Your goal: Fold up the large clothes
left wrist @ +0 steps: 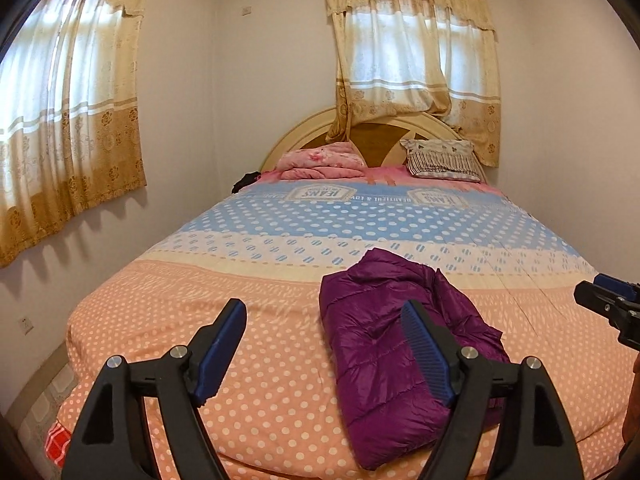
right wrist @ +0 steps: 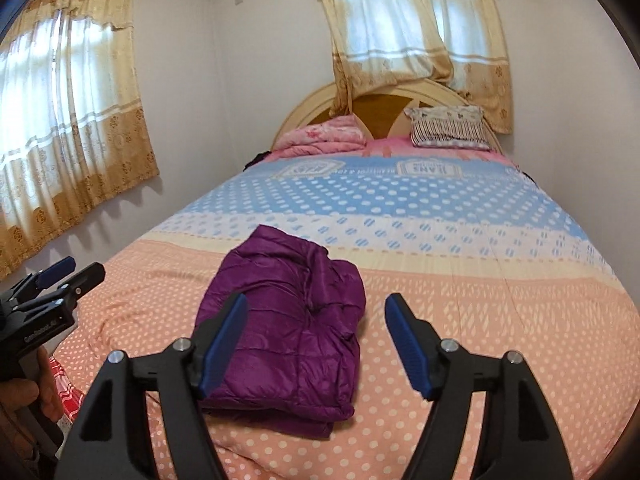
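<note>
Folded purple jacket (right wrist: 286,340) lying on the bed (right wrist: 460,300), both hand-held grippers apart from it.

The jacket rests in a thick folded bundle on the near, peach-dotted part of the bedspread, well short of the pillows (left wrist: 442,160) at the far headboard. The left hand-held gripper (left wrist: 324,322) hovers with its jaws spread wide and nothing between them; the right hand-held gripper (right wrist: 314,316) is likewise spread wide and empty, raised above the jacket, neither touching the fabric.
</note>
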`<state>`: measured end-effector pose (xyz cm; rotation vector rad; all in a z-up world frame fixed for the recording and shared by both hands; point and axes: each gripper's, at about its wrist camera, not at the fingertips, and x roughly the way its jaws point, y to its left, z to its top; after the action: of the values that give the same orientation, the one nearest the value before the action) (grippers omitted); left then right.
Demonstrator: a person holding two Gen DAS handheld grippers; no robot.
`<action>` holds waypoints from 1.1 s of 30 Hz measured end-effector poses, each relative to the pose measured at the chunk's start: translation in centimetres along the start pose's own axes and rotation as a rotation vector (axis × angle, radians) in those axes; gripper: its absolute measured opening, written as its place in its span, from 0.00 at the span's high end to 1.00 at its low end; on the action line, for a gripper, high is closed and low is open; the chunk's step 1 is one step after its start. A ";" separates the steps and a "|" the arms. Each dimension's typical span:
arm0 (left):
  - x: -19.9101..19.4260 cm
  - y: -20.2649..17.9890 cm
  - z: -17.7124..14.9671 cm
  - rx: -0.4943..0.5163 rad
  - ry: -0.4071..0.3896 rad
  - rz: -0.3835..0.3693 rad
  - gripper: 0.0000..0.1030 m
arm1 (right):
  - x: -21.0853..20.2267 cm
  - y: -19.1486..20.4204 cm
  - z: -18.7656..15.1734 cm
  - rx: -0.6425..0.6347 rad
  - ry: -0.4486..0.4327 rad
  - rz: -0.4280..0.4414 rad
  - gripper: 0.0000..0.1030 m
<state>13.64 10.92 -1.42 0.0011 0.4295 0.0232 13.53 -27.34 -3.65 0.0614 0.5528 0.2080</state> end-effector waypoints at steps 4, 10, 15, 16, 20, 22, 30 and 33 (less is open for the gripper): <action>-0.3 0.5 0.3 -0.012 -0.017 0.002 0.22 | -0.4 0.0 -0.2 -0.005 -0.003 0.007 0.28; -0.5 0.8 0.5 -0.021 -0.024 0.002 0.22 | -0.5 0.2 -0.3 -0.002 -0.001 0.017 0.28; -0.4 0.5 0.4 -0.007 -0.020 0.001 0.22 | -0.5 0.3 -0.4 -0.005 -0.004 0.022 0.28; -0.3 0.4 0.4 -0.005 -0.018 0.002 0.22 | -0.5 0.3 -0.4 -0.003 -0.005 0.023 0.28; -0.2 0.3 0.3 -0.007 -0.016 0.000 0.22 | -0.6 0.4 -0.3 -0.002 -0.006 0.026 0.28; -0.2 0.4 0.4 -0.007 -0.016 -0.002 0.22 | -0.6 0.5 -0.3 -0.002 -0.006 0.027 0.28; -0.1 0.2 0.3 -0.006 -0.016 0.001 0.22 | -0.6 0.7 -0.3 -0.005 -0.004 0.033 0.28; 0.0 0.1 0.2 -0.007 -0.013 0.004 0.22 | -0.6 0.6 -0.3 -0.003 -0.004 0.034 0.28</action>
<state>13.76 11.01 -1.23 -0.0043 0.4162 0.0282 12.78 -26.83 -3.56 0.0680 0.5480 0.2421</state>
